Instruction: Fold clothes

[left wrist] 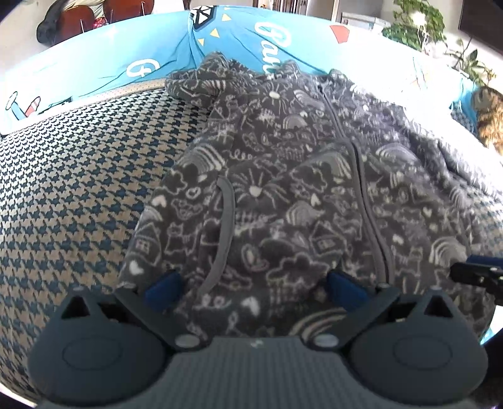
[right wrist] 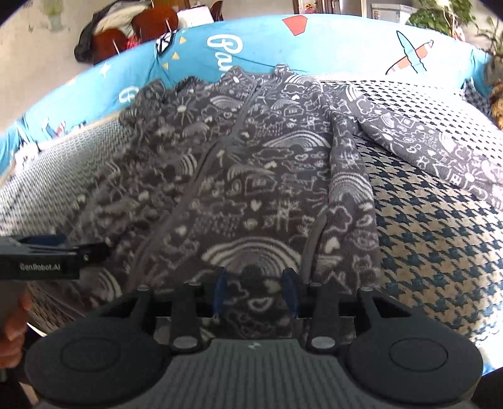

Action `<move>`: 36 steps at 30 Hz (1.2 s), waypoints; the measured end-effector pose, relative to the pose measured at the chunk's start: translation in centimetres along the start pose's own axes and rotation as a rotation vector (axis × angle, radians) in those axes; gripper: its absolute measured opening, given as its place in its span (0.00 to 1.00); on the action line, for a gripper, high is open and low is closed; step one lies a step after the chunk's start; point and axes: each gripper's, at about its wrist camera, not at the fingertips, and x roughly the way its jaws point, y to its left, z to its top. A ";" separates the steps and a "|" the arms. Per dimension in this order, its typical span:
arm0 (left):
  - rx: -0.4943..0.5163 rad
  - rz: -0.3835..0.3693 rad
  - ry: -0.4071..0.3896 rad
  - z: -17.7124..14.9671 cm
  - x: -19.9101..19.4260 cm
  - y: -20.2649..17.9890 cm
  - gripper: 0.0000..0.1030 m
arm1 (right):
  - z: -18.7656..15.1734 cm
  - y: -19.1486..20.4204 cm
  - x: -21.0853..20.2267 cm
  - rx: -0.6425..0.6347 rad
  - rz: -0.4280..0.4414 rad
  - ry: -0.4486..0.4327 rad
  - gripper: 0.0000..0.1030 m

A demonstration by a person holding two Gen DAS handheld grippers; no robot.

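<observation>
A grey fleece zip jacket (left wrist: pixel 283 176) with white doodle print lies front-up on a houndstooth cover (left wrist: pixel 69 176). Its left sleeve is folded in over the body; the other sleeve (right wrist: pixel 433 148) stretches out to the right in the right wrist view. My left gripper (left wrist: pixel 251 286) is open, its blue pads wide apart over the jacket's bottom hem. My right gripper (right wrist: pixel 256 292) is partly open, its blue pads either side of a hem fold of the jacket (right wrist: pixel 251 188). Each gripper shows at the edge of the other's view: the right (left wrist: pixel 478 273), the left (right wrist: pixel 47 261).
A blue printed sheet (left wrist: pixel 125 56) runs along the far edge of the bed. A furry brown animal (left wrist: pixel 490 122) lies at the far right. Plants (left wrist: pixel 418 22) and a dark bag (right wrist: pixel 125 28) stand beyond the bed.
</observation>
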 end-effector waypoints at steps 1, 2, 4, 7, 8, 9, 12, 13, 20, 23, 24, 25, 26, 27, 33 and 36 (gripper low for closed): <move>0.003 0.003 -0.006 0.2 -0.1 0.0 1.00 | 0.2 0.1 0.0 -0.006 0.008 -0.002 0.38; 0.004 0.004 -0.012 0.4 -0.1 0.0 1.00 | 0.5 0.3 0.0 -0.012 0.016 -0.005 0.38; -0.003 -0.002 -0.022 1.1 -0.3 0.1 1.00 | 1.0 0.6 0.1 -0.023 0.032 -0.009 0.38; -0.022 0.003 -0.042 2.3 -0.5 0.5 1.00 | 1.7 1.0 0.2 -0.041 0.056 -0.017 0.38; -0.034 0.004 -0.046 2.9 -0.4 0.8 1.00 | 2.0 1.1 0.2 -0.047 0.064 -0.018 0.38; -0.046 0.005 -0.050 3.5 -0.4 1.1 1.00 | 2.4 1.3 0.4 -0.056 0.072 -0.015 0.38; -0.084 0.011 -0.066 5.2 -0.2 2.1 1.00 | 3.6 1.7 0.9 -0.072 0.086 -0.008 0.38; -0.094 0.016 -0.073 5.8 -0.1 2.4 1.00 | 4.1 1.9 1.1 -0.079 0.092 -0.007 0.38; -0.131 0.101 -0.100 9.4 1.5 4.1 1.00 | 6.8 3.0 2.7 -0.125 0.126 -0.013 0.39; -0.152 0.138 -0.089 10.8 2.6 5.0 1.00 | 7.7 3.3 3.6 -0.125 0.139 -0.006 0.39; -0.160 0.146 -0.088 11.4 2.9 5.3 1.00 | 8.0 3.4 3.9 -0.124 0.143 -0.003 0.39; -0.169 0.150 -0.086 11.9 3.3 5.7 1.00 | 8.3 3.4 4.1 -0.124 0.147 -0.001 0.39; -0.177 0.151 -0.085 12.4 3.6 6.1 1.00 | 8.5 3.5 4.4 -0.125 0.152 0.002 0.39; -0.186 0.150 -0.085 12.8 3.9 6.4 1.00 | 8.7 3.7 4.7 -0.126 0.153 0.003 0.39; -0.238 0.152 -0.097 15.7 5.8 8.5 1.00 | 9.9 4.4 6.4 -0.132 0.161 0.012 0.39; -0.253 0.156 -0.121 17.3 6.8 9.5 1.00 | 10.4 4.7 7.3 -0.123 0.167 0.019 0.39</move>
